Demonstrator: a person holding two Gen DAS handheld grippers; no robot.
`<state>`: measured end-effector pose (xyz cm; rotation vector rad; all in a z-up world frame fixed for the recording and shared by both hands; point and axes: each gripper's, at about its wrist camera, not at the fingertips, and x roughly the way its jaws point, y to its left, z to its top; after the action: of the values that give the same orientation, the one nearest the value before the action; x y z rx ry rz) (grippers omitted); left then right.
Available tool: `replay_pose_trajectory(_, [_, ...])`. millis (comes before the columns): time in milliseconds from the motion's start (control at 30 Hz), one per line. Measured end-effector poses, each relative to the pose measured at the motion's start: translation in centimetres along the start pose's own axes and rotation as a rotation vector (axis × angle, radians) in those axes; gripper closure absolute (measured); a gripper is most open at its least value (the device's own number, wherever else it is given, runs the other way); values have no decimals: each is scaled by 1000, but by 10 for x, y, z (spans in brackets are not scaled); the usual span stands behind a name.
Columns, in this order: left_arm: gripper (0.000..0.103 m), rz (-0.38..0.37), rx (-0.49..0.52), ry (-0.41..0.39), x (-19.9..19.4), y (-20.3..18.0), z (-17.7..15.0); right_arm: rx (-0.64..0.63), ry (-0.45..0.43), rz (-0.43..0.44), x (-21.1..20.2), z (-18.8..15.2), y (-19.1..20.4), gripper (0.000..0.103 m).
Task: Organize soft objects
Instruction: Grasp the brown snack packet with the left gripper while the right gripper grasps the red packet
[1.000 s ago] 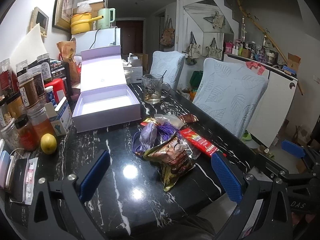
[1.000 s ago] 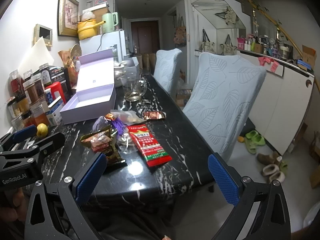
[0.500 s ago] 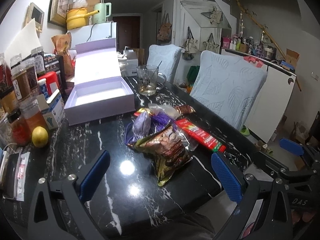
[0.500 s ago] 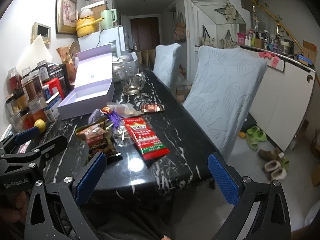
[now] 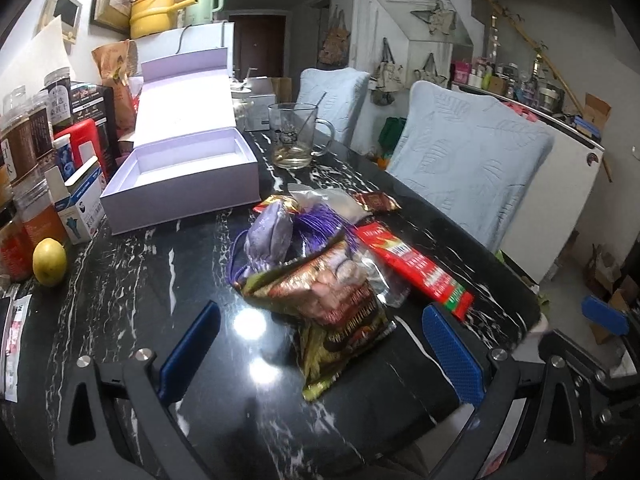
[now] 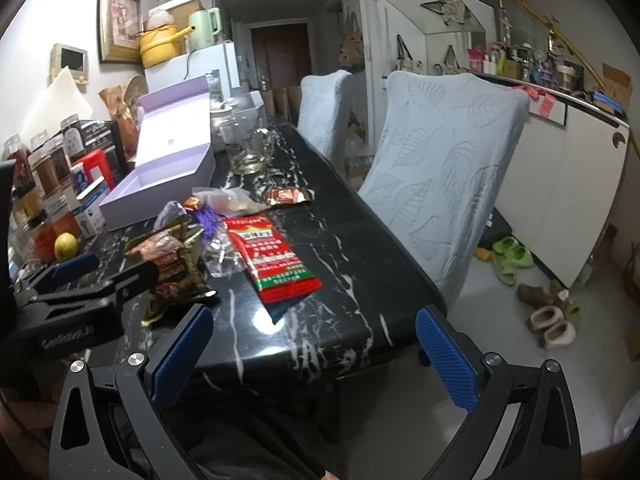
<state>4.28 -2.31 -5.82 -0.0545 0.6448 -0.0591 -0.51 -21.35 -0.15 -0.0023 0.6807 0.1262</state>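
Observation:
A heap of soft packets lies mid-table: a brown-gold snack bag [image 5: 336,304] [image 6: 168,264], a purple drawstring pouch [image 5: 276,236] [image 6: 200,216], a red flat packet [image 5: 412,264] [image 6: 272,256], a small red-brown sachet [image 5: 376,201] [image 6: 286,195] and a clear plastic bag [image 5: 336,200]. An open lilac box [image 5: 184,176] [image 6: 168,176] stands behind them, empty. My left gripper [image 5: 320,348] is open, its fingers either side of the snack bag's near end, just short of it. My right gripper [image 6: 312,352] hangs open past the table's front edge, holding nothing.
Jars [image 5: 24,148], cartons and a lemon [image 5: 49,262] line the left edge of the black marble table [image 6: 360,264]. A glass mug [image 5: 294,136] stands behind the box. Two covered chairs [image 6: 436,176] sit along the right side. Shoes [image 6: 548,320] lie on the floor.
The left gripper has moved forward and down toward the snack bag, which now looms larger between its fingers. The right gripper has drifted slightly. Both stayed open.

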Motion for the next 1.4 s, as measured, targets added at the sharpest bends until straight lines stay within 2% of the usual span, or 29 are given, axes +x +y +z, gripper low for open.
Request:
replay_pose_trajectory(267, [1, -6, -13, 40, 30, 3, 6, -11, 11, 0, 10, 0, -2, 0])
replay_pose_trajectory(367, [15, 5, -34, 44, 35, 6, 6, -13, 11, 2, 12, 0, -2, 0])
replay_pose_trajectory(533, [22, -46, -41, 71, 47, 8, 5, -14, 18, 8, 16, 1, -1, 0])
replay_pose_trajectory(567, [27, -61, -46, 85, 49, 8, 4, -13, 19, 9, 17, 1, -1, 0])
replay_pose_trajectory(600, [36, -80, -52, 92, 50, 9, 3, -13, 21, 10, 18, 1, -1, 0])
replay_pose_trajectory(767, [52, -103, -11, 78, 46, 4, -2, -25, 24, 18, 23, 6, 0, 0])
replay_pose_trajectory(1000, [57, -154, -31, 65, 28, 12, -3, -62, 21, 49, 37, 17, 2, 0])
replay_pose_trajectory(1400, [60, -145, -58, -2, -9, 38, 6, -120, 102, 236, 84, 35, 14, 1])
